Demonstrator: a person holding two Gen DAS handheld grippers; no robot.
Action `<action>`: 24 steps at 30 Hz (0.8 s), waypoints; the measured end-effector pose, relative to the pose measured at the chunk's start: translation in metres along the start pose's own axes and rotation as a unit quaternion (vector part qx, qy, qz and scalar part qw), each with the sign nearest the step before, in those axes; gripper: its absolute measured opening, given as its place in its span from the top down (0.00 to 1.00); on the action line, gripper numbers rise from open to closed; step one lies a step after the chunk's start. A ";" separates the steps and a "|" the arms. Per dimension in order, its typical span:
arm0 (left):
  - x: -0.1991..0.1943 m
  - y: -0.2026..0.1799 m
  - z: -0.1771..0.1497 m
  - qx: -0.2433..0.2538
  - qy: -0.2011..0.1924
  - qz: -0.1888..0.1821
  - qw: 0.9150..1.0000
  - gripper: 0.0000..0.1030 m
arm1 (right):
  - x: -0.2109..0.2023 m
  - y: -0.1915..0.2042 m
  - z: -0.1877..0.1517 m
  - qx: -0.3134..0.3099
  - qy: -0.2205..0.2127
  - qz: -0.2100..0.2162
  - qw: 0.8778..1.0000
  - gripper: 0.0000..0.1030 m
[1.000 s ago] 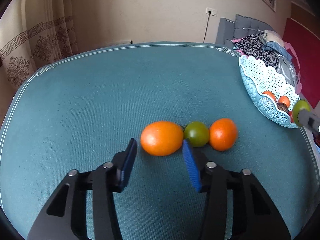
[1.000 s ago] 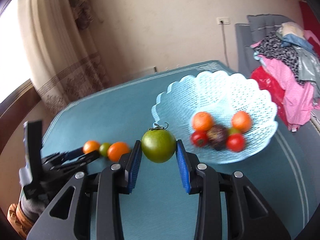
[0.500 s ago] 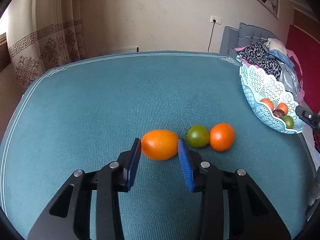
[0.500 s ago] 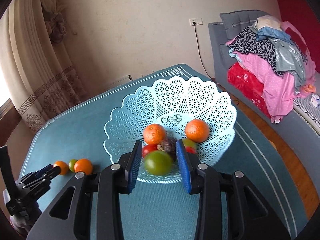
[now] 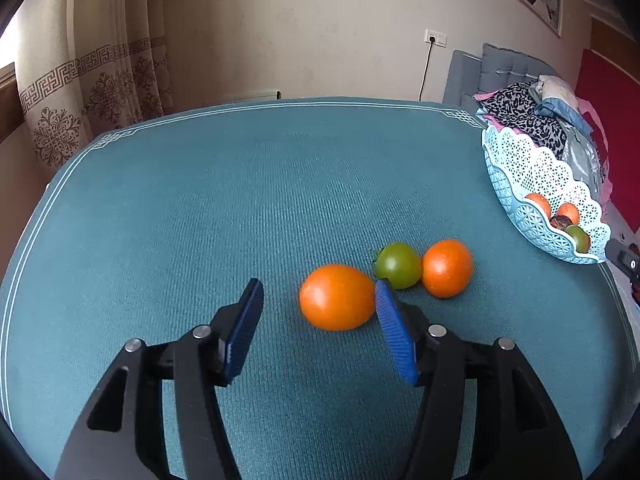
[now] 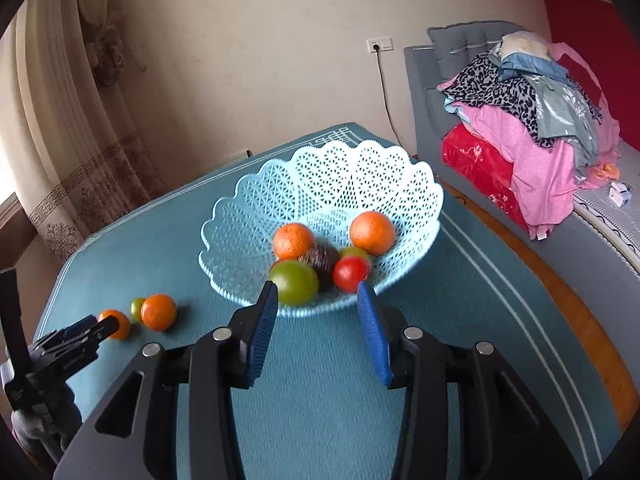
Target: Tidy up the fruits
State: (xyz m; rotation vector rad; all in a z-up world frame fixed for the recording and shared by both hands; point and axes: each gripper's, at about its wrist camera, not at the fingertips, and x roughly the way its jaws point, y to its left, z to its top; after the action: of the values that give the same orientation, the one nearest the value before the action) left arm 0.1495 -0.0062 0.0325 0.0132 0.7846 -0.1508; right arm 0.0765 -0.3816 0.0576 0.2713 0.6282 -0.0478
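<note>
On the teal tablecloth, an oval orange fruit (image 5: 336,298) lies between the fingers of my left gripper (image 5: 318,292). Its jaws are opening: the right pad (image 5: 390,320) is at the fruit's side and the left pad stands clear of it. Just beyond lie a green tomato (image 5: 398,265) and a round orange (image 5: 447,267), touching. My right gripper (image 6: 317,292) hovers at the near rim of the pale blue lattice basket (image 6: 332,168), jaws opening. A green tomato (image 6: 294,282) rests free in the basket beside two oranges, a red tomato (image 6: 351,274) and a dark fruit.
The basket (image 5: 520,168) sits at the table's right edge in the left wrist view. A grey sofa with piled clothes (image 6: 528,120) stands beyond the table. Curtains (image 5: 100,80) hang at the back left. The left gripper's body (image 6: 60,348) shows at the lower left of the right wrist view.
My right gripper carried the green tomato over the basket and let it go; it now lies inside. My left gripper narrowed around the oval orange fruit, then widened again.
</note>
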 end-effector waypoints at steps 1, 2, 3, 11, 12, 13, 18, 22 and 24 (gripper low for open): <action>0.001 -0.001 0.000 0.001 0.000 -0.001 1.000 0.42 | -0.001 0.000 -0.002 -0.001 0.001 0.001 1.000 0.59; 0.002 -0.002 0.001 0.002 0.002 -0.002 1.000 0.42 | -0.002 0.001 -0.005 -0.003 0.002 0.001 1.000 0.59; 0.003 -0.003 0.001 0.005 0.004 -0.004 1.000 0.42 | -0.003 0.002 -0.007 -0.004 0.002 0.000 1.000 0.59; -0.004 -0.018 0.001 0.021 0.004 -0.004 1.000 0.61 | -0.007 -0.007 -0.024 -0.002 0.015 0.000 1.000 0.59; -0.004 -0.019 0.002 0.022 0.004 -0.001 1.000 0.61 | -0.008 -0.009 -0.025 0.000 0.014 0.000 1.000 0.59; -0.005 -0.021 0.003 0.023 0.003 0.000 1.000 0.62 | -0.008 -0.010 -0.025 0.001 0.014 0.000 1.000 0.59; -0.017 -0.036 0.008 0.031 -0.011 -0.001 0.999 0.66 | -0.007 -0.016 -0.032 0.007 0.022 0.004 1.000 0.59; -0.033 -0.056 0.018 0.045 -0.034 -0.008 0.998 0.66 | -0.004 -0.018 -0.038 0.009 0.031 0.011 0.999 0.59; -0.037 -0.061 0.021 0.046 -0.042 -0.009 0.998 0.66 | -0.003 -0.017 -0.041 0.009 0.034 0.016 0.999 0.59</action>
State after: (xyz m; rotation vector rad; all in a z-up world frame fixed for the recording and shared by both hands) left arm 0.1296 -0.0632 0.0764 0.0871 0.6944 -0.2040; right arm 0.0482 -0.3875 0.0236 0.3019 0.6905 -0.0130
